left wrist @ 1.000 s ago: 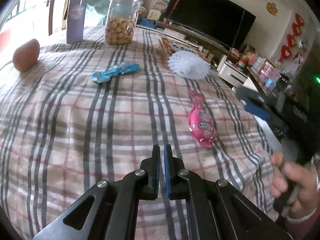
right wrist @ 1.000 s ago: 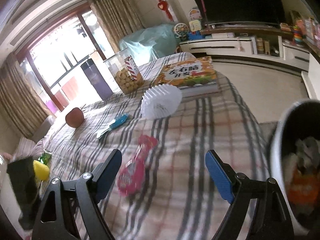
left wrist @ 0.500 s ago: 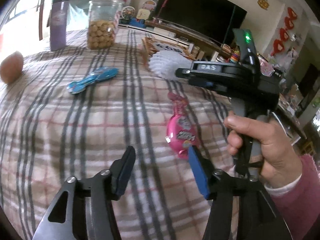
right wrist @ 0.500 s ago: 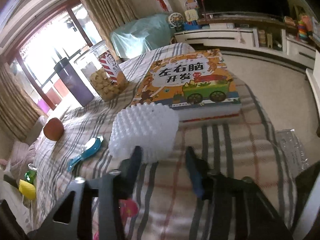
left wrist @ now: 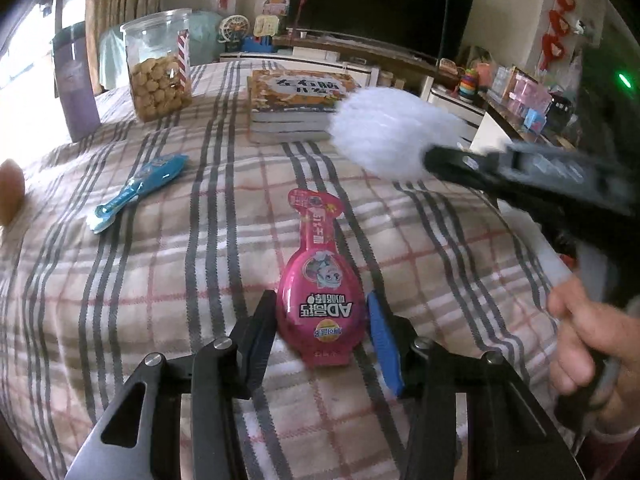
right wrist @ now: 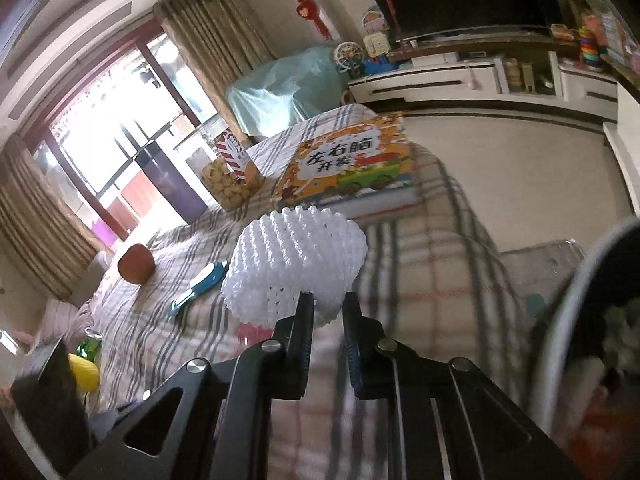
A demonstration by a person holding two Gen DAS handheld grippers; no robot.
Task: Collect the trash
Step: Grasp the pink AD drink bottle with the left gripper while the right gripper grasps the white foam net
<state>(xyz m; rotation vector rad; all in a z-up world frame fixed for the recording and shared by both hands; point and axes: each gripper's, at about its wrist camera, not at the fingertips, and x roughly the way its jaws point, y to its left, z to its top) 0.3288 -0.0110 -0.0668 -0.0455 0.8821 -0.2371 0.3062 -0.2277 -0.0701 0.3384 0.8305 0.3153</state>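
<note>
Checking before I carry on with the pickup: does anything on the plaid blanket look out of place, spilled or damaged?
Nothing spilled or broken. The pink wrapper and blue wrapper lie loose on the blanket. The left gripper is closing around the pink one; the right gripper is closing on the white foam net, lifted off the blanket.

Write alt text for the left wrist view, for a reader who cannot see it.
The left tongs straddle a pink snack packet lying on a plaid cloth, their jaws closing but not yet touching it. At right, the right tongs hold a white foam net above the cloth. Behind lie a blue wrapper, a cookie jar and a book.
</note>
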